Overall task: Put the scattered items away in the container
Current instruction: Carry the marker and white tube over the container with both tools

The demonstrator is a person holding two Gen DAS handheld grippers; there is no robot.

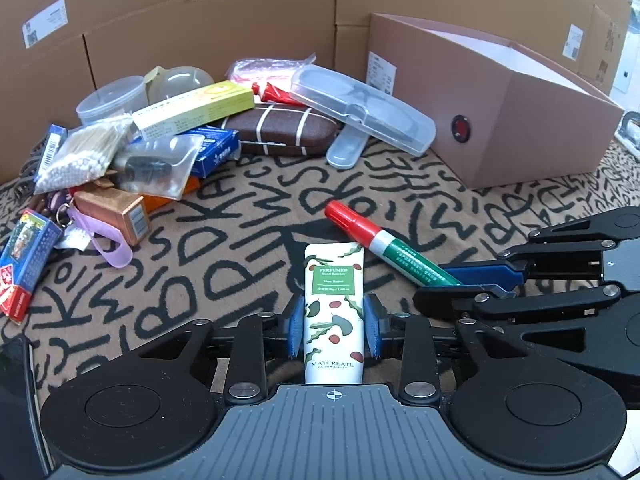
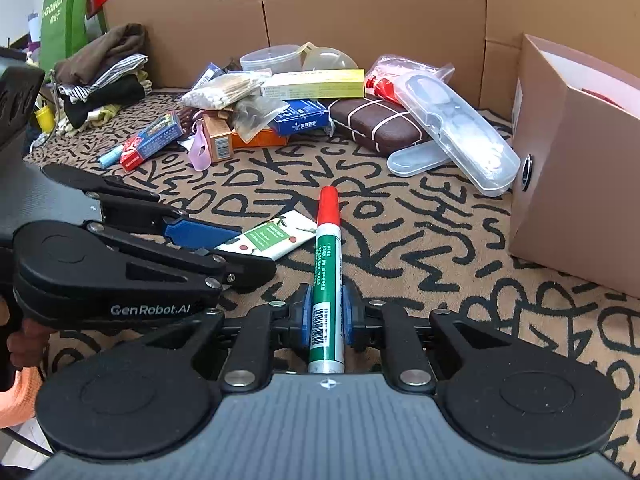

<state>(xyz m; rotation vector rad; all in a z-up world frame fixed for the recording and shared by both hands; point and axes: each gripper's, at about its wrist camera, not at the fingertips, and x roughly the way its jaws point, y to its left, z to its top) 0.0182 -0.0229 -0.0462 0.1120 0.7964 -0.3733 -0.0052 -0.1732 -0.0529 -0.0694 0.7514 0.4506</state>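
My left gripper point(image 1: 334, 330) is shut on a white hand cream tube point(image 1: 334, 300) with a green label, which points forward over the patterned cloth. My right gripper point(image 2: 327, 318) is shut on a green marker point(image 2: 327, 268) with a red cap. In the left wrist view the marker point(image 1: 384, 244) and the right gripper point(image 1: 476, 280) are at the right. In the right wrist view the tube point(image 2: 272, 238) and the left gripper point(image 2: 224, 246) are at the left. The open brown box point(image 1: 496, 108) stands at the right, also seen in the right wrist view point(image 2: 576, 184).
A pile of items lies at the back: a clear glasses case point(image 1: 360, 108), a brown case point(image 1: 280, 130), a yellow-green box point(image 1: 192, 110), cotton swabs point(image 1: 80, 156), blue boxes point(image 1: 216, 150), a round tub point(image 1: 110, 100). Folded clothes point(image 2: 104, 80) lie far left. Cardboard walls point(image 1: 200, 20) surround the cloth.
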